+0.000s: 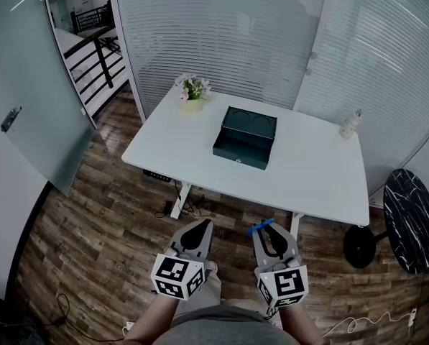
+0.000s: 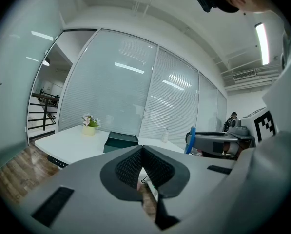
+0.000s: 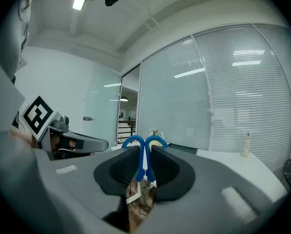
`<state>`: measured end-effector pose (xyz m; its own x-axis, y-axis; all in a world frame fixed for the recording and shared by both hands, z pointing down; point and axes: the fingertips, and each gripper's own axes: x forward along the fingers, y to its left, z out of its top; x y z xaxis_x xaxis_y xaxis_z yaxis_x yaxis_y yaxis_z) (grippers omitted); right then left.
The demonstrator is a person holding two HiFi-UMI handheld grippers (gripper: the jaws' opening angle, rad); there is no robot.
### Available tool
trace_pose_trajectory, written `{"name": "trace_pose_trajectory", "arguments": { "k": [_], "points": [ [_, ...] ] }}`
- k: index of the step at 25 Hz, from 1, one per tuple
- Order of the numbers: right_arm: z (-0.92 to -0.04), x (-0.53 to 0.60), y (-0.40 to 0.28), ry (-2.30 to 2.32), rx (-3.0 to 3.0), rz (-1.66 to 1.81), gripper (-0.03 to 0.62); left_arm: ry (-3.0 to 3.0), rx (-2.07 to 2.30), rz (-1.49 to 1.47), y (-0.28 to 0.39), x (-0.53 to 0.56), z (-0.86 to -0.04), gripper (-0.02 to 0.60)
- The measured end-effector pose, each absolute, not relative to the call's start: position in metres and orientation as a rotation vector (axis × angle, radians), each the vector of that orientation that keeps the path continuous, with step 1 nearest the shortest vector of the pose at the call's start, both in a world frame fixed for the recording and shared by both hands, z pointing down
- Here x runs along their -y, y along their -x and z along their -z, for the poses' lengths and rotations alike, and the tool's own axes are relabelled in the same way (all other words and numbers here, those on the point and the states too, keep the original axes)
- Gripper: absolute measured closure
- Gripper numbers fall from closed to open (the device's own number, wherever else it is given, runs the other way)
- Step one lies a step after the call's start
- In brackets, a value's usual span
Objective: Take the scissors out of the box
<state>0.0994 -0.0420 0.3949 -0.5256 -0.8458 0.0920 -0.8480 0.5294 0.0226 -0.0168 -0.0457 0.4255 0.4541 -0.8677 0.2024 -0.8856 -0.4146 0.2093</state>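
- Evidently the scissors (image 3: 140, 160) were already out of the box (image 1: 245, 136): their blue handles were clamped between the jaws of the right gripper (image 3: 144, 150), which were kept slightly apart by them.
- The left gripper (image 2: 142, 152) was seen with its jaws closed together and nothing between them.
- The box was left on the white table (image 1: 322, 178), at twelve o'clock from both grippers and well apart from them, its lid apparently down.
- A flower pot (image 1: 192, 92) was seen at ten o'clock of the box, a bottle (image 1: 351, 124) at three o'clock.
- The removal was judged done; at most, setting the scissors down remained.
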Motion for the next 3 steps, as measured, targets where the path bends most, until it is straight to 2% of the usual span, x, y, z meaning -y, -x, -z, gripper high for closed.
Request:
{"name": "trace_pose_trajectory", "arguments": {
  "k": [3],
  "points": [
    [-0.3969,0.0453,-0.0978,-1.479,2.671,-0.047,0.508,-2.419,1.501,-0.1,0.0182,0.0496,-0.4276,0.577]
  ]
}}
